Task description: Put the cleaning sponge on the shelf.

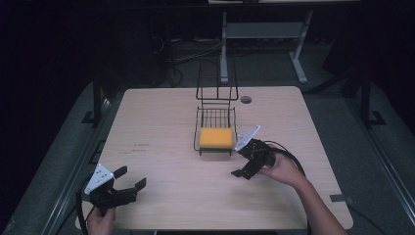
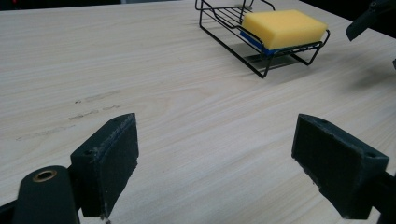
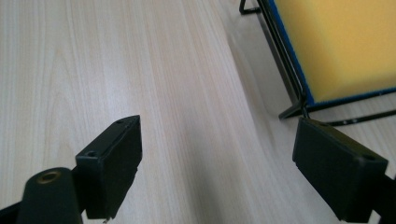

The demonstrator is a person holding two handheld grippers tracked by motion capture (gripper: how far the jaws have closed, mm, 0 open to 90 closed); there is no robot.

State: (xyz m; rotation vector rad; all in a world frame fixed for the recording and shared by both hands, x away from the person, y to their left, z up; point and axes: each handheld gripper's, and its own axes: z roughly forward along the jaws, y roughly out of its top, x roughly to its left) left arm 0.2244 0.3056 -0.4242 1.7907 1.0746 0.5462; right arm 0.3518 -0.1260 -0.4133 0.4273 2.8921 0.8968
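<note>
lab or recording studio setting, indicated by dark surroundings and black curtain-like backdrop. a pale wood tabletop (image 1: 161,147) is lit alone at centre. loose cables (image 1: 195,51) are seen on the grey floor (image 1: 264,73) behind, beside a white metal desk frame (image 1: 298,54). black stand legs (image 1: 364,98) are set at the sides.

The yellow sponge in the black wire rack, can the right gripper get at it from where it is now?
Probably yes. The right gripper sits just beside the black wire rack with jaws open, and the yellow sponge lies uncovered on top, so nothing blocks a grab from above.
</note>
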